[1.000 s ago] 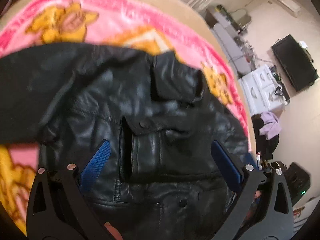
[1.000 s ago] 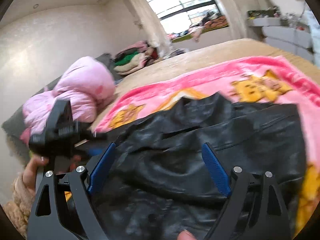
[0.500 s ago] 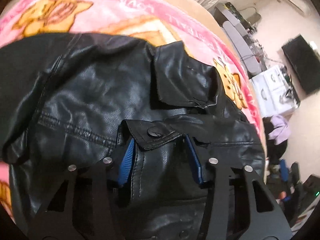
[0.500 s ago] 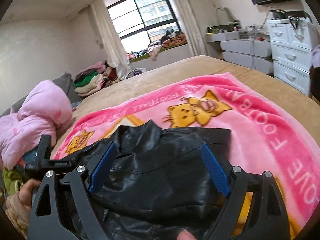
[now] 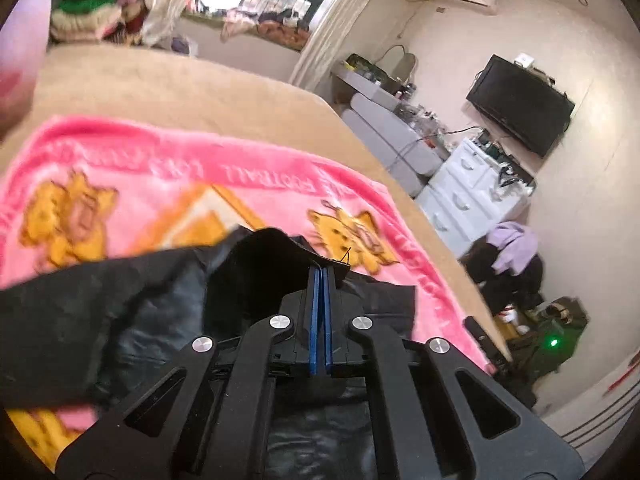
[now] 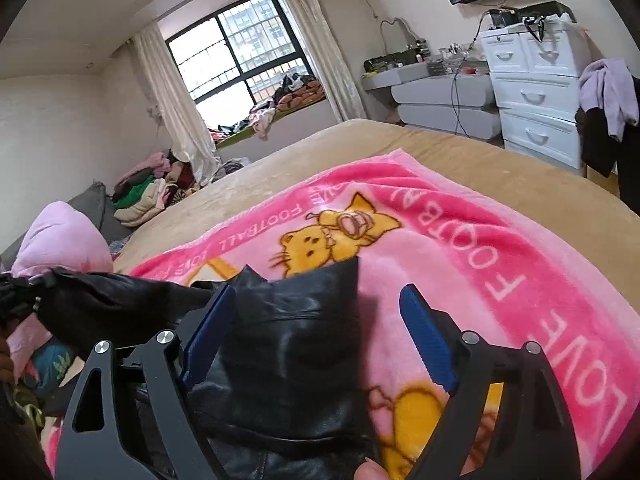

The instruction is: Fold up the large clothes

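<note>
A black leather jacket [image 5: 132,312] lies on a pink cartoon-cat blanket [image 5: 160,184] spread over a tan bed. My left gripper [image 5: 320,276] is shut on a fold of the jacket near its collar and holds it lifted off the blanket. In the right wrist view the jacket [image 6: 296,344] sits between the blue pads of my right gripper [image 6: 316,312], which is open and low over the garment's edge. The pink blanket [image 6: 500,280] runs to the right of it.
The tan bed [image 6: 400,140] stretches toward a window seat piled with clothes. White drawers [image 6: 536,96] and a wall TV [image 5: 520,104] stand on the right. A pink puffy coat [image 6: 60,240] and a clothes heap [image 6: 148,192] lie at the left.
My left gripper closed on a fold of the jacket and raised it, tilting the view up toward the room. My right gripper stayed open and moved toward the jacket's right edge.
</note>
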The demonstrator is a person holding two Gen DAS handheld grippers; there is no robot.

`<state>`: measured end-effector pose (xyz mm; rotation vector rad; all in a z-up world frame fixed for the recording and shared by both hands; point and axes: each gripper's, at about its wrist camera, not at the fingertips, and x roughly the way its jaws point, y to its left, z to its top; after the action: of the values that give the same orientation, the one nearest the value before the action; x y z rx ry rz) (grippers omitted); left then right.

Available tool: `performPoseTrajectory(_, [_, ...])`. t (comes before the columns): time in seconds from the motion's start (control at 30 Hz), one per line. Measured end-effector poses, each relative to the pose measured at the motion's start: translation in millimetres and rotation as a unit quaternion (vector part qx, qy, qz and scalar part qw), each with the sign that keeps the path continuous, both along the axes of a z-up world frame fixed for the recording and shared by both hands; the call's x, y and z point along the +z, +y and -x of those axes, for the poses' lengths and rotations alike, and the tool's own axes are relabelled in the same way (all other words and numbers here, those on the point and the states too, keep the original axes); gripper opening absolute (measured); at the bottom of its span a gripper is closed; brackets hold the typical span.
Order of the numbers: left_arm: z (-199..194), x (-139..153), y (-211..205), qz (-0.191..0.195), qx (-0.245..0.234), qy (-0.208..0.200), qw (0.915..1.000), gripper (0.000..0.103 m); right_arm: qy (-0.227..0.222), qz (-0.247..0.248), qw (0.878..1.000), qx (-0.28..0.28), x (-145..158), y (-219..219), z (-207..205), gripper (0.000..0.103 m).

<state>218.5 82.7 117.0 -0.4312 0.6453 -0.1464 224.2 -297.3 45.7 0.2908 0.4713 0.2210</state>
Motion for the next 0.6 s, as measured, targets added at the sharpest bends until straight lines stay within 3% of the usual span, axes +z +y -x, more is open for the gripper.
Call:
performPoseTrajectory(0.1, [1.8,-16.5,20.5,-0.013,0.026,0.026,0.9992,0.0,0.008,0.009,1.0,0.001,-2.9,4.8,-3.1,0.082])
performPoseTrajectory(0.33, [6.0,-91.8,57.0,-0.02,0.067,0.107,0.9918,0.0,0.056,0.07,0.996,-0.009,-24.5,23.2,-19.9,0.081])
performPoseTrajectory(0.47, [11.3,-114.8,68.0,-0.022,0.075,0.119,0.9898,0.0,0.115,0.015,0.993,0.023,-49.8,22.4,-46.5,0.081])
performPoseTrajectory(0.6, [24.1,-134.4,79.0,-0.008,0.083,0.137,0.9871,0.0,0.13,-0.015,0.991,0.033,-57.3,23.0,-69.0,0.081])
